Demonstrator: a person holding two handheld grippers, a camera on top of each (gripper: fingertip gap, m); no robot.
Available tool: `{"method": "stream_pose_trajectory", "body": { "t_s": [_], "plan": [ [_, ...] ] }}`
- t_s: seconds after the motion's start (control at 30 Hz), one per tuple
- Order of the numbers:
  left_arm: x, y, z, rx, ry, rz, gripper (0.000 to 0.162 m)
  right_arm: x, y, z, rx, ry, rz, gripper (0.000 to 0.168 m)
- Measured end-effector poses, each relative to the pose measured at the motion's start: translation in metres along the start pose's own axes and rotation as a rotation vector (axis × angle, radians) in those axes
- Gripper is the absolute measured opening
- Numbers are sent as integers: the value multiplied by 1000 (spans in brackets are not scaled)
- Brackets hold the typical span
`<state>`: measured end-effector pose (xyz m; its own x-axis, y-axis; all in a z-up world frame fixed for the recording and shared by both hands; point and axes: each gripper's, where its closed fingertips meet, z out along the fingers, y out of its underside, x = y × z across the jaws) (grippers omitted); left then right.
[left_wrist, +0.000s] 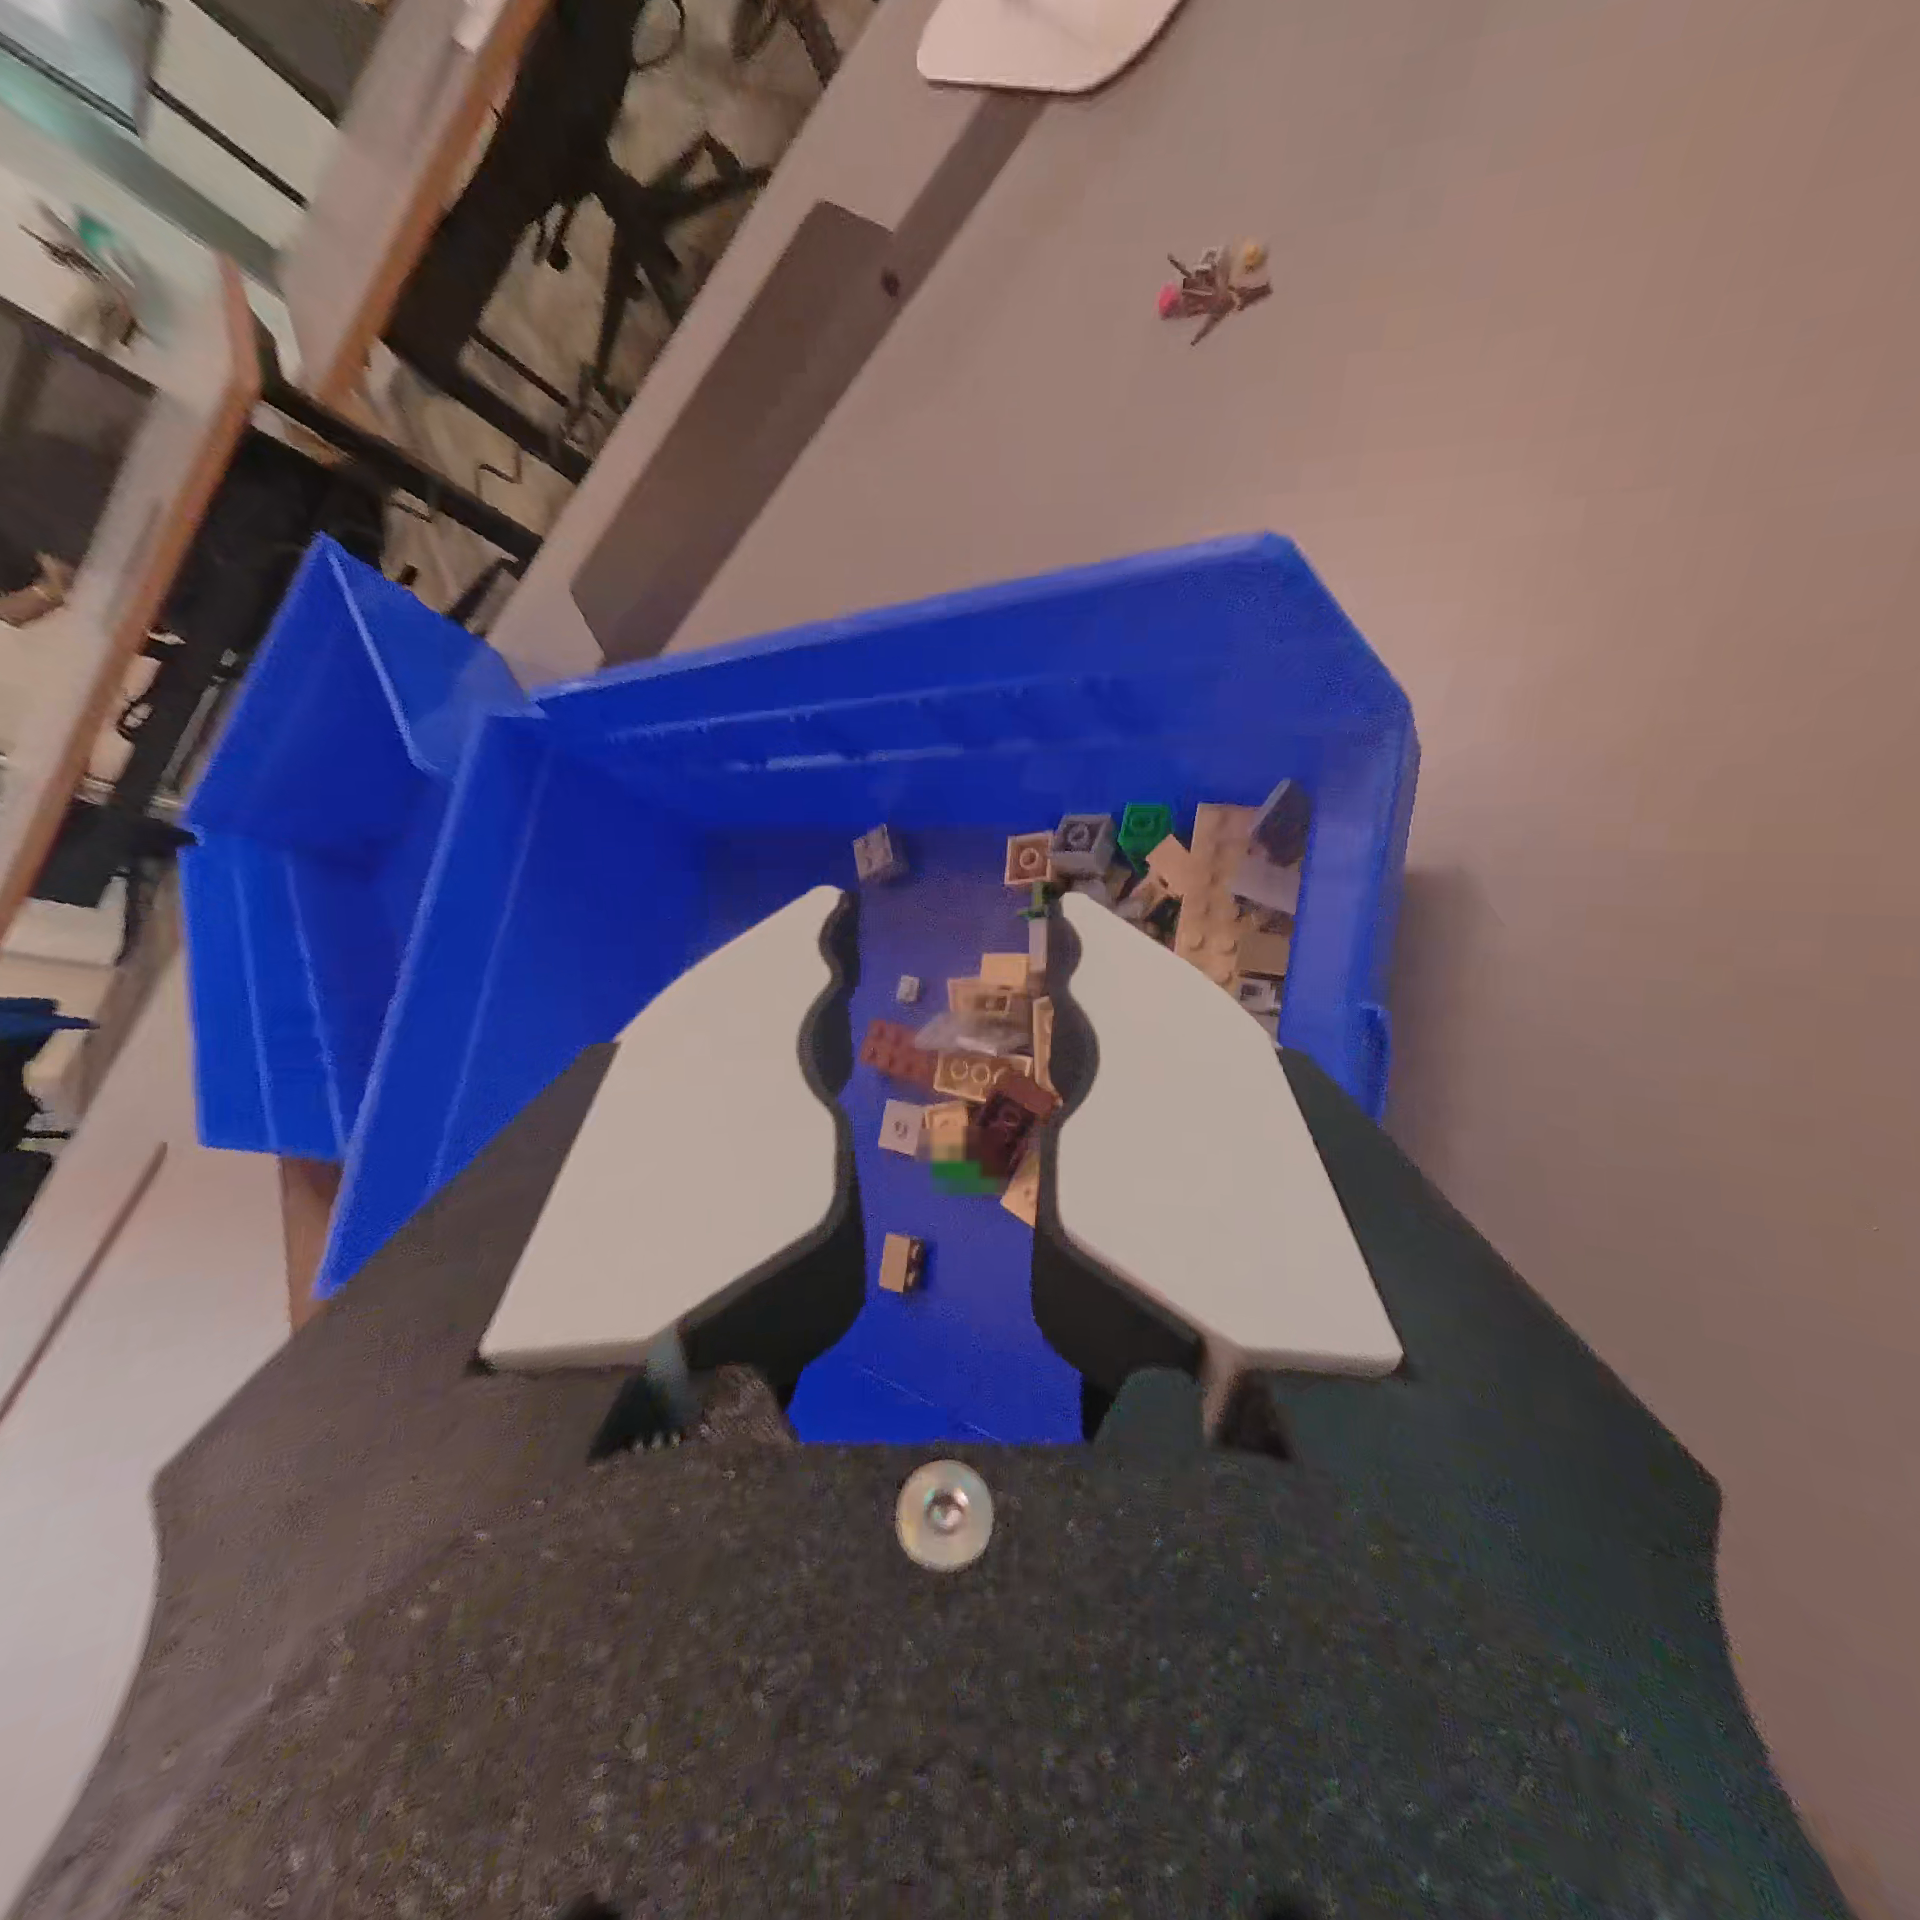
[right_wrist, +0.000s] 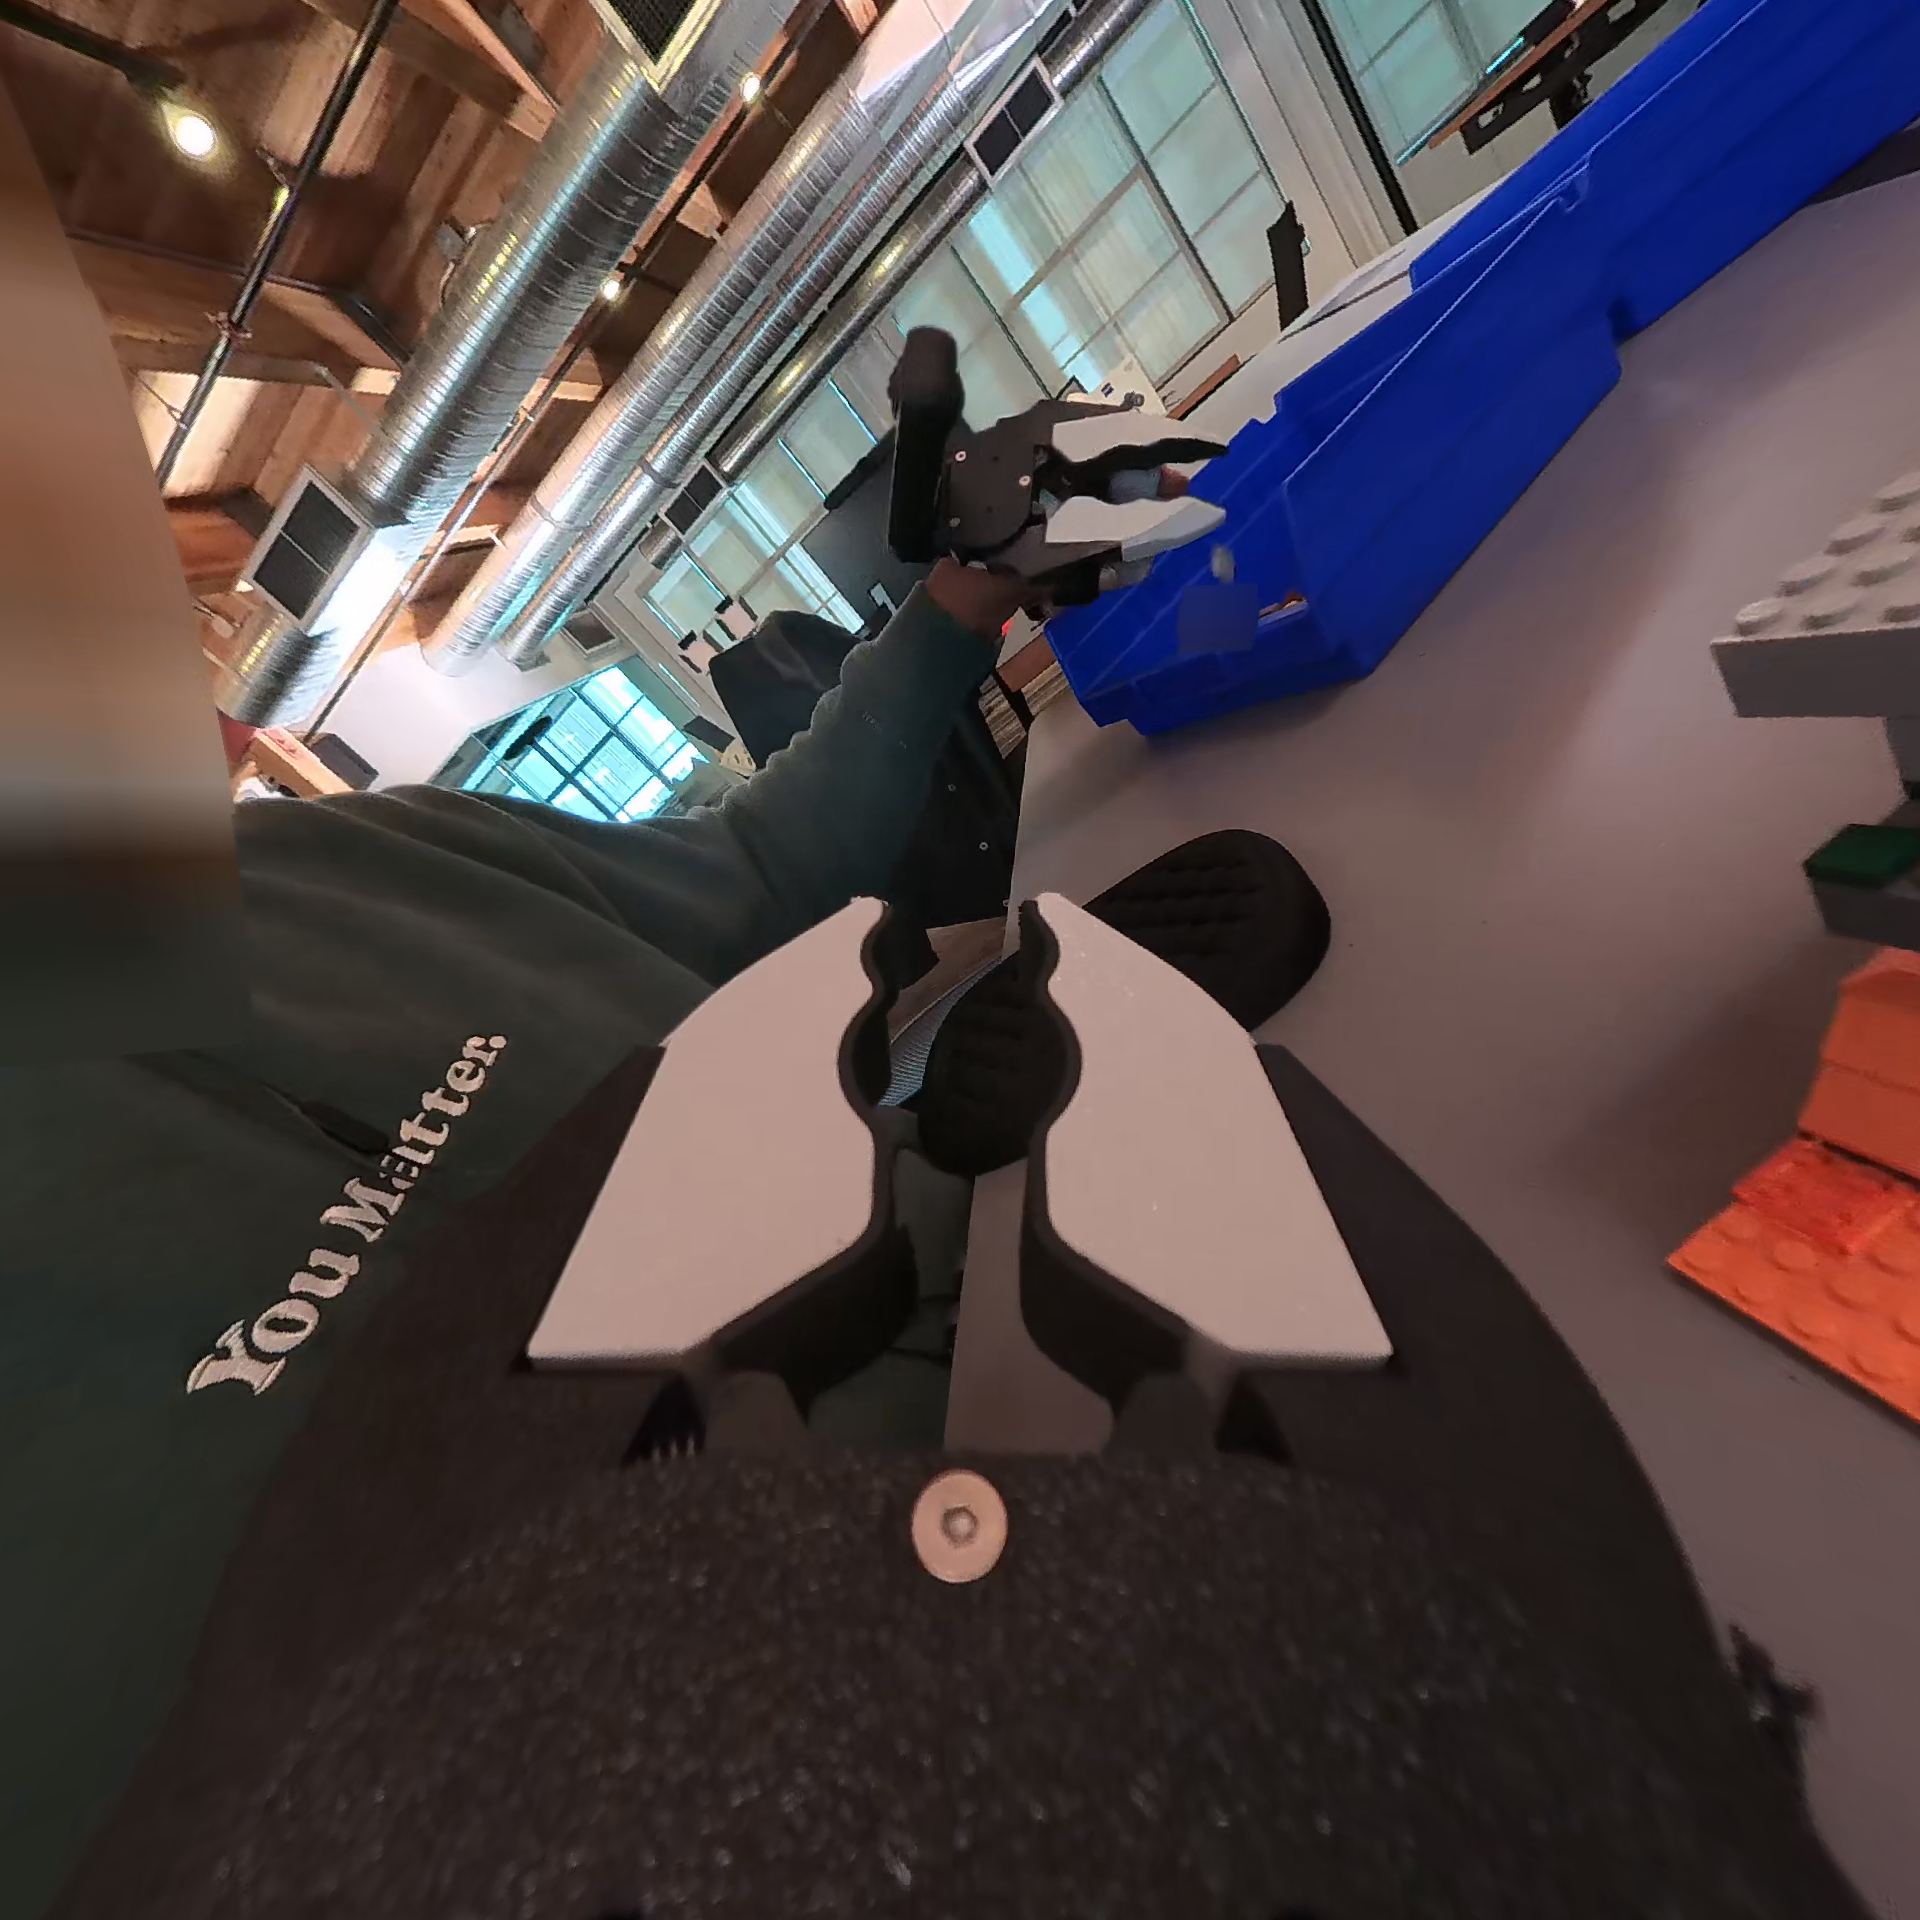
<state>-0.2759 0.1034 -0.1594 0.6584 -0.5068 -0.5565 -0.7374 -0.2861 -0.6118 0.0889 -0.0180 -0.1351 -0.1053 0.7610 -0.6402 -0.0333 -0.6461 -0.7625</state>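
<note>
My left gripper (left_wrist: 951, 906) is open and empty. It hovers over a blue bin (left_wrist: 644, 935) that holds several loose toy bricks (left_wrist: 987, 1060) in tan, brown, grey and green, with more heaped in its far right corner (left_wrist: 1216, 894). In the right wrist view the left gripper (right_wrist: 1205, 485) shows open above the blue bin's rim (right_wrist: 1351, 499), with a small grey piece (right_wrist: 1223, 562) just below its fingers. My right gripper (right_wrist: 956, 914) is slightly open and empty, low over the grey table and pointing at a black mesh pad (right_wrist: 1216, 914) at the table's edge.
A second blue bin (left_wrist: 291, 831) stands left of the first. A small cluster of tiny pieces (left_wrist: 1210, 286) lies farther off on the table. A grey studded plate build (right_wrist: 1829, 613) and an orange brick build (right_wrist: 1839, 1205) stand at the right. A person's dark green sleeve (right_wrist: 831, 727) reaches to the left gripper. Some 40 cm of space lies between my two pairs of fingers.
</note>
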Motion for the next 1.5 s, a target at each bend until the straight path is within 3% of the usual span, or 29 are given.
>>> {"method": "stream_pose_trajectory", "body": {
  "t_s": [0.13, 0.27, 0.4, 0.5, 0.57, 0.67, 0.83, 0.97, 1.1, 1.2, 1.3, 1.5],
  "plan": [
    [5, 5, -2, -15, 54, -17, 36, 2, 1, -1, -1, 0, 13, 22],
    [28, 10, -11, -33, 211, -49, 23, 3, 1, -1, -1, -3, 20, 21],
    [45, 36, -7, -167, 301, -20, 19, 3, 3, 0, -12, -7, 25, 21],
    [41, 57, 1, -342, 254, 51, 10, 4, 5, 1, -21, -3, 23, 21],
    [29, 53, 7, -359, 152, 124, 8, 4, 5, 1, -19, 1, 17, 21],
    [32, 11, 11, -199, 117, 81, 1, 5, 2, -1, 0, 3, 15, 20],
    [74, -92, 9, 176, 140, 56, 0, 11, -9, -7, 48, 64, -44, 17],
    [124, -174, 11, 471, 243, -28, 8, 30, -22, -19, 9, 241, -190, 17],
    [159, -232, 37, 614, 355, -95, 22, 63, -56, -49, -128, 496, -406, 19],
    [173, -260, 63, 658, 409, -143, 29, 95, -89, -75, -267, 694, -480, 22],
    [178, -275, 82, 705, 424, -174, 29, 120, -109, -85, -344, 814, -422, 28],
    [189, -276, 86, 776, 437, -233, 30, 158, -109, -76, -389, 961, -300, 33]
  ]
}}
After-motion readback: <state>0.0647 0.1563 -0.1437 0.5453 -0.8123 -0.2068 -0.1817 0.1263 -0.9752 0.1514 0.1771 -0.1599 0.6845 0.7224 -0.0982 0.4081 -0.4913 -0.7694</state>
